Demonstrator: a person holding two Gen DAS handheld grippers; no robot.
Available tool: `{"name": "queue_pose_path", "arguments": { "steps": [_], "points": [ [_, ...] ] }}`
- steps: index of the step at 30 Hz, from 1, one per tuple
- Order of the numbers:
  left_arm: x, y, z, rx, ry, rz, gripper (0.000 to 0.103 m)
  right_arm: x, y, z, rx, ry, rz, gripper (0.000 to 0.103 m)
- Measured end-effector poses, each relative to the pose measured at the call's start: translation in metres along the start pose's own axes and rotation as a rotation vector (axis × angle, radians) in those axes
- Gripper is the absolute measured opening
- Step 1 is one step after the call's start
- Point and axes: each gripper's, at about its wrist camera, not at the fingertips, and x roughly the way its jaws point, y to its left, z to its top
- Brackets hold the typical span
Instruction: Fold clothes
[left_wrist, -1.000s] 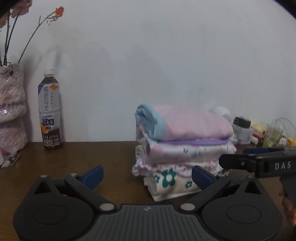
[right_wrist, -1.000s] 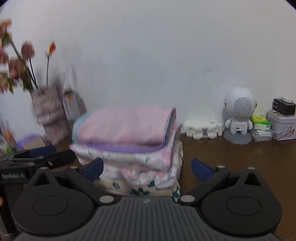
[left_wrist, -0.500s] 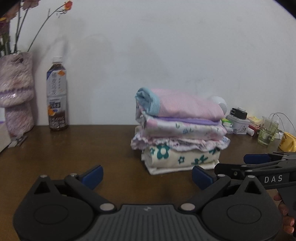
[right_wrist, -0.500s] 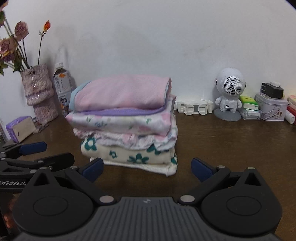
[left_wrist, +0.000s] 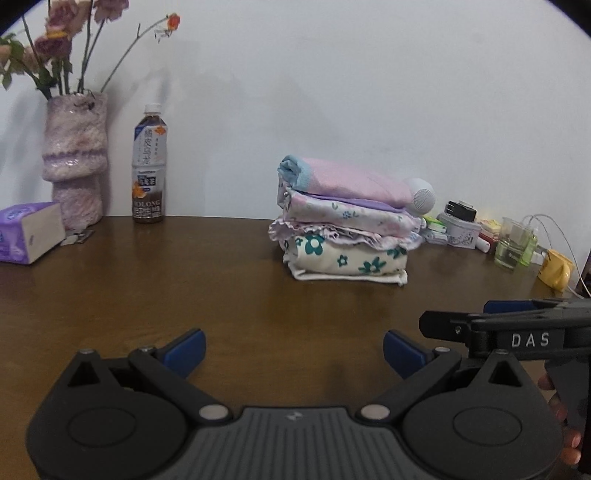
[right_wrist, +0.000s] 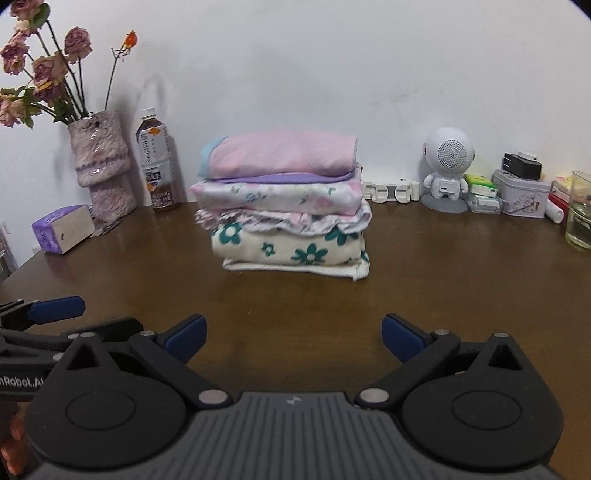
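Observation:
A stack of folded clothes (left_wrist: 345, 221) (right_wrist: 286, 206) stands on the brown wooden table (left_wrist: 184, 280) (right_wrist: 443, 280), pink garment on top, cream one with green flowers at the bottom. My left gripper (left_wrist: 293, 350) hovers open over bare table, well short of the stack, nothing between its blue pads. My right gripper (right_wrist: 291, 336) is open too, empty, in front of the stack. Each gripper shows in the other's view: the right gripper (left_wrist: 517, 325) at the right edge, the left gripper (right_wrist: 55, 317) at the left edge.
Along the wall stand a vase of dried flowers (left_wrist: 75, 162) (right_wrist: 101, 162), a tea bottle (left_wrist: 149, 166) (right_wrist: 157, 162), a purple tissue pack (left_wrist: 27, 232) (right_wrist: 62, 229), a white robot speaker (right_wrist: 447, 166), a tin (right_wrist: 521, 192) and a glass (right_wrist: 580, 210).
Both grippers have pulled back from the stack toward the near table edge; the stack looks smaller and farther. Both stayed open and empty.

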Motion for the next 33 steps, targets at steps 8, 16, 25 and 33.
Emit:
{"name": "queue_pose_path", "arguments": {
  "steps": [8,16,25,33],
  "points": [
    [-0.055,-0.006,-0.026,0.010,-0.002,0.000,0.103,-0.052,0.018,-0.030,0.006,-0.020,-0.026,0.103],
    [-0.121,-0.013,-0.055,0.036,-0.004,0.009,0.103,-0.114,0.034,-0.061,0.036,-0.053,-0.029,0.103],
    [-0.196,-0.017,-0.092,0.091,-0.056,-0.007,0.103,-0.172,0.060,-0.106,0.034,-0.033,-0.005,0.103],
    [-0.227,-0.018,-0.122,0.105,-0.087,-0.033,0.103,-0.201,0.087,-0.143,0.022,-0.029,0.005,0.103]
  ]
}}
